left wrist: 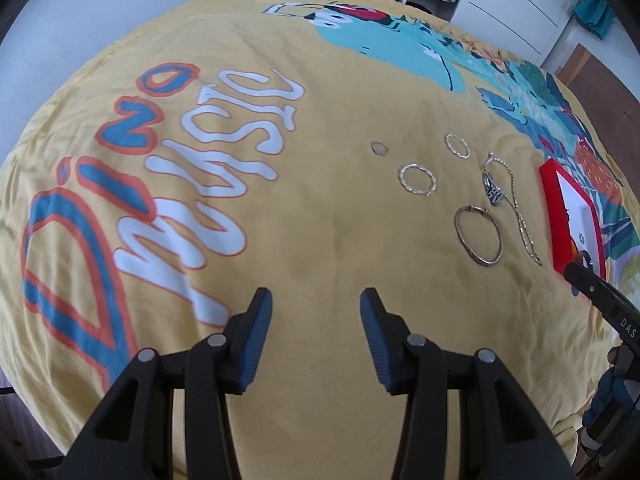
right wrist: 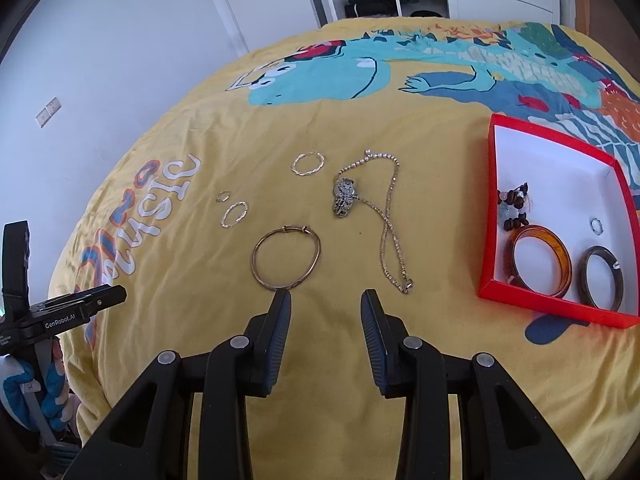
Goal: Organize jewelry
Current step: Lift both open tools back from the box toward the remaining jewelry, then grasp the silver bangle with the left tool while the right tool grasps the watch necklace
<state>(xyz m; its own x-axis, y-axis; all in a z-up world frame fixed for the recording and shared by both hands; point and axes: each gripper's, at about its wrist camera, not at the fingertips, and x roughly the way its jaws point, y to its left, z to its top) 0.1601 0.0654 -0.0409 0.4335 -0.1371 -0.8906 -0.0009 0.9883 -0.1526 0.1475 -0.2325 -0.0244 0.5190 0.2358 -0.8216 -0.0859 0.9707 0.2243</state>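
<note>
Yellow dinosaur-print bedding covers the bed, with loose jewelry spread across it: a gold bangle, a chain necklace with a silver pendant, two twisted hoops and a small ring. To the right, a red box holds an amber bangle, a dark bangle, beads and a ring. Both the left gripper and right gripper hover with jaws apart, holding nothing.

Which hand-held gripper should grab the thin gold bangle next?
Right. The right hand-held gripper sits open just short of the thin gold bangle, with the red cardboard box on its own side. The left hand-held gripper is farther away.
</note>
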